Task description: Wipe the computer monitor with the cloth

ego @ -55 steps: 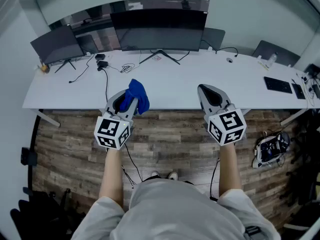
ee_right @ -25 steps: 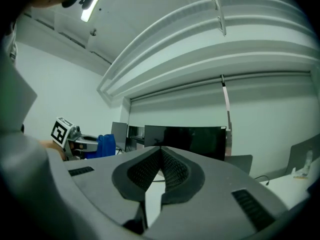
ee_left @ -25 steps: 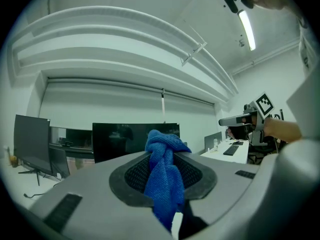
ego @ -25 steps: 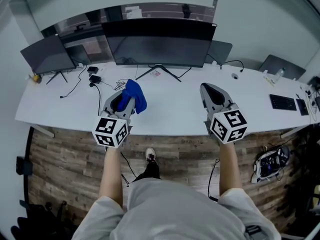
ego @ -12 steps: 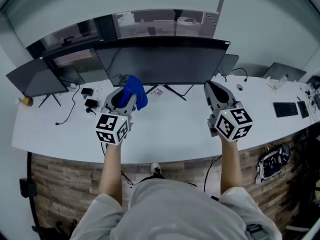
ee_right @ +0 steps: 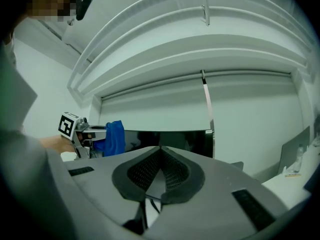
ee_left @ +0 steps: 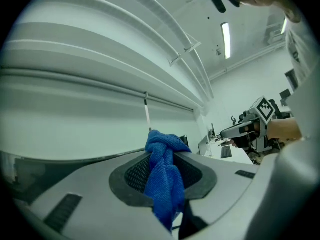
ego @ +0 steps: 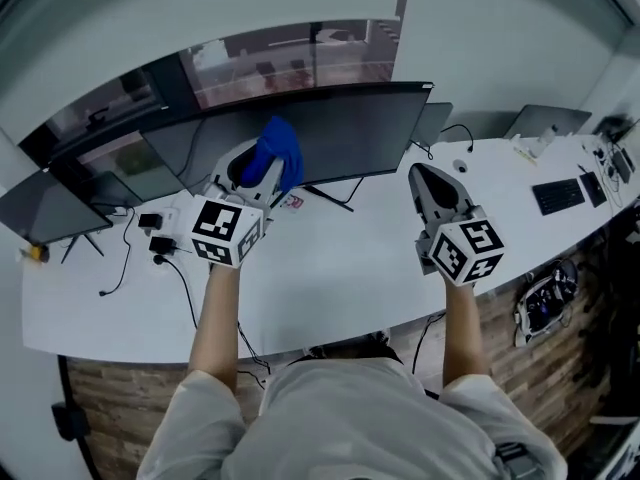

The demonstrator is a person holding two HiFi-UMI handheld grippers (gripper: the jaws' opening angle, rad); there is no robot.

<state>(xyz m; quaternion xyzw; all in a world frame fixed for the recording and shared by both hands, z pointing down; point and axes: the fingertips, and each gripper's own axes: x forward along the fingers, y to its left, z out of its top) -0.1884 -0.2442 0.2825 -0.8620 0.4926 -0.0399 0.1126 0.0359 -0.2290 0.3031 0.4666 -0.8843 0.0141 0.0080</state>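
Up at about 11 o'clock in the head view, the left gripper (ego: 260, 163) has its jaws clamped on a bunched blue cloth (ego: 279, 149), the fabric poking out past the tips. The cloth sits before the left half of the wide dark computer monitor (ego: 355, 133), which stands at 12 o'clock on the white counter (ego: 330, 268); whether it touches the screen I cannot tell. At 3 o'clock from the cloth, the right gripper (ego: 419, 176) hangs over the counter, jaws pressed together on nothing. A black keyboard (ego: 558, 196) lies at 2 o'clock.
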